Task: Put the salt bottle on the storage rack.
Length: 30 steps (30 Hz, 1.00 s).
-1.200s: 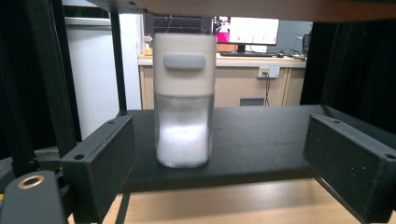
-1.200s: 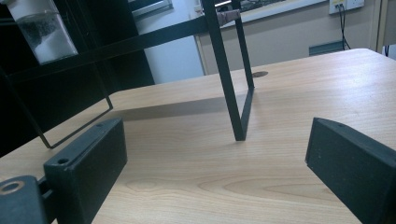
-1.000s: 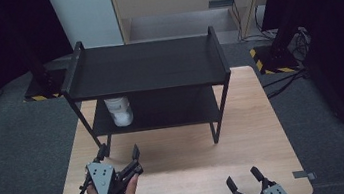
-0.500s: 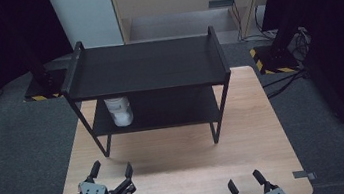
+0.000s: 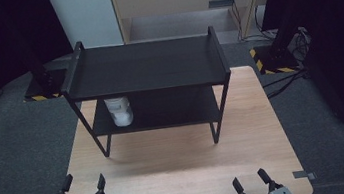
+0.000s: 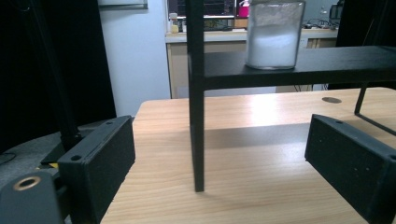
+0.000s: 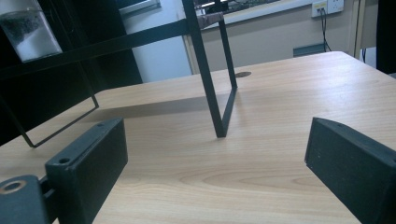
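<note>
As the left gripper [image 5: 85,185] pulls back to the table's [image 5: 178,161] near-left corner, jaws spread w/ nothing between, right gripper [image 5: 249,181] gaping empty too, the jar [image 5: 119,111] sits on the rack's [image 5: 146,70] lower shelf, left end — placement looks done.

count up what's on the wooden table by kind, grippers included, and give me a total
Black two-tier shelf rack: 1
Clear jar of white powder, on the rack's lower shelf: 1
Handheld grippers: 2, the left gripper and the right gripper, both at the table's near edge with fingers apart
Total: 4
</note>
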### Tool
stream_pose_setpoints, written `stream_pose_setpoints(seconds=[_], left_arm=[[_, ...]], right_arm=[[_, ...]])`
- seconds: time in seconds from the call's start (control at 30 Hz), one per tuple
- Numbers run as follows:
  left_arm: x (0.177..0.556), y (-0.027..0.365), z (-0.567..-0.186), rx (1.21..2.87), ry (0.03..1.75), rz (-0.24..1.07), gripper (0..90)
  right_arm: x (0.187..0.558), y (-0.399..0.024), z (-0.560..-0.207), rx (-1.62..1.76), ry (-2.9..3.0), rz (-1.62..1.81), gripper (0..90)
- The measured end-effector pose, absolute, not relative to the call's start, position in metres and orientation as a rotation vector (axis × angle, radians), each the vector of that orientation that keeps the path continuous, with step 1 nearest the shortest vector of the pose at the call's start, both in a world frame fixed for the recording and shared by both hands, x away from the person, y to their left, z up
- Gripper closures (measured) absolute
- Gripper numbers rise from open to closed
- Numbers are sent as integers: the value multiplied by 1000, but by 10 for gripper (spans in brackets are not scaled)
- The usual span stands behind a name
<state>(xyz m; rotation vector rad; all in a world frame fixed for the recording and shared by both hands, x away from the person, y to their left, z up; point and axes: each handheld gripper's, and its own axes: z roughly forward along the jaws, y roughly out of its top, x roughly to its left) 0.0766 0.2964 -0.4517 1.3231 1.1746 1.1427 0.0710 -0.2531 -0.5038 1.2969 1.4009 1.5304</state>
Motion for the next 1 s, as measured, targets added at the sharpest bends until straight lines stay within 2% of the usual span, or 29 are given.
stream_pose_setpoints(seconds=[0.5,1.0], left_arm=[[72,319,-459,1297,1230,1173,68],[73,319,-460,1288,1254,1162,66]], right_arm=[[77,-265,-497,1300,1356,1513,59],[76,-280,-493,1296,1326,1502,56]])
